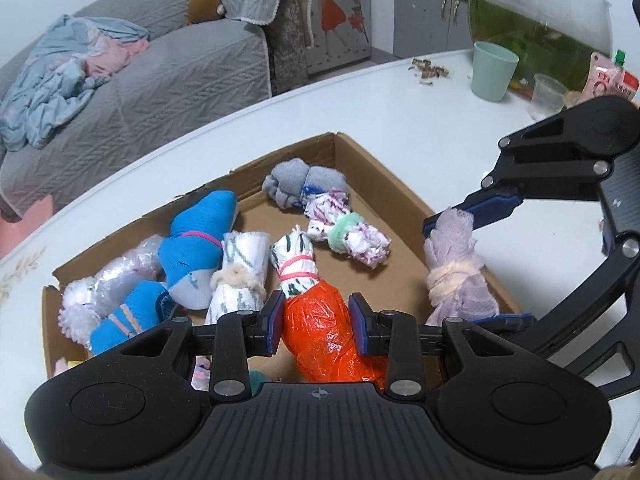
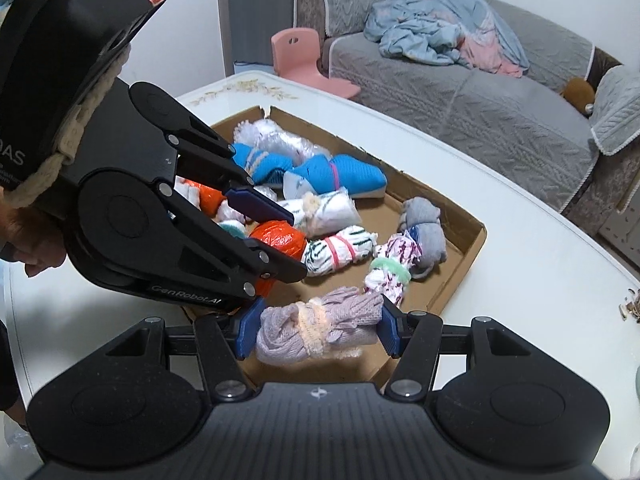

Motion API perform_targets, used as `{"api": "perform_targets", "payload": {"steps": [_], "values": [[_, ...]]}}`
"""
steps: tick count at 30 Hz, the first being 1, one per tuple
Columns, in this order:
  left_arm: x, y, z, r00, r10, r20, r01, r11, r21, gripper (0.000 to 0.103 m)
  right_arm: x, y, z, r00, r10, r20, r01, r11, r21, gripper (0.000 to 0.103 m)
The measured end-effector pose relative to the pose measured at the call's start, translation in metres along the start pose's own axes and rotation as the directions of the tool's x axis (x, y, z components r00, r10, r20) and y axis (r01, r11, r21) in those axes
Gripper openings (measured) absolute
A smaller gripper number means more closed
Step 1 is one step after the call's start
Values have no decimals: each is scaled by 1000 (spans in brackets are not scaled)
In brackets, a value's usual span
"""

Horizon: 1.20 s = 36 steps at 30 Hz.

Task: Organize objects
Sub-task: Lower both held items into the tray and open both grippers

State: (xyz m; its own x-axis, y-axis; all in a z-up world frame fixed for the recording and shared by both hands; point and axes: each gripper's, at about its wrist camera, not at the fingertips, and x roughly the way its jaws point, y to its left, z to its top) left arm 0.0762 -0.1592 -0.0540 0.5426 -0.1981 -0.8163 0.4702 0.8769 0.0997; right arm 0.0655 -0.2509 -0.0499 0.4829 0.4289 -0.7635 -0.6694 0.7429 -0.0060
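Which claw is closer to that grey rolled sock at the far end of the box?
Hard to call; neither is close. The grey sock lies at the far end. The left claw grips an orange bundle; the right claw grips a lilac bundle, both at the near end.

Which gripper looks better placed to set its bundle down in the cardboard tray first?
Probably the right gripper: its lilac knit bundle hangs over bare cardboard tray floor by the near wall. The left gripper holds the orange plastic bundle over more crowded bundles.
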Motion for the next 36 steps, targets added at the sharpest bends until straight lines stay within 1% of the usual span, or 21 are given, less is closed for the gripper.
{"api": "perform_targets", "payload": {"steps": [3,7,13,15,18,21,25,29,36], "values": [[5,-2,-2,1000,15,-15,-14,1000,17,41,3,-1,-1,1000,-3,-9,3,1000,-3,54],[7,0,-5,999,18,-27,-17,1000,22,41,5,-3,-2,1000,0,-18,0,1000,-8,54],[12,1,-12,998,38,-57,-33,997,76,41,6,-9,-4,1000,-4,-28,4,1000,-12,54],[14,3,-15,997,34,-64,-29,997,76,41,7,-9,-5,999,-3,-34,3,1000,-17,54],[17,3,-18,997,26,-67,-19,995,103,41,12,-10,-6,999,13,-50,-14,1000,-22,54],[19,-3,-20,997,36,-68,-26,988,151,41,16,-8,-8,997,29,-67,-31,999,-41,54],[25,-8,-24,996,37,-75,-24,986,164,41,22,-5,-7,996,37,-78,-41,998,-48,54],[26,-7,-23,997,39,-70,-30,990,137,41,26,-4,-8,995,42,-92,-47,997,-54,54],[24,-9,-27,996,69,-58,-63,994,91,41,31,-4,-11,993,37,-110,-41,999,-35,54]]}}
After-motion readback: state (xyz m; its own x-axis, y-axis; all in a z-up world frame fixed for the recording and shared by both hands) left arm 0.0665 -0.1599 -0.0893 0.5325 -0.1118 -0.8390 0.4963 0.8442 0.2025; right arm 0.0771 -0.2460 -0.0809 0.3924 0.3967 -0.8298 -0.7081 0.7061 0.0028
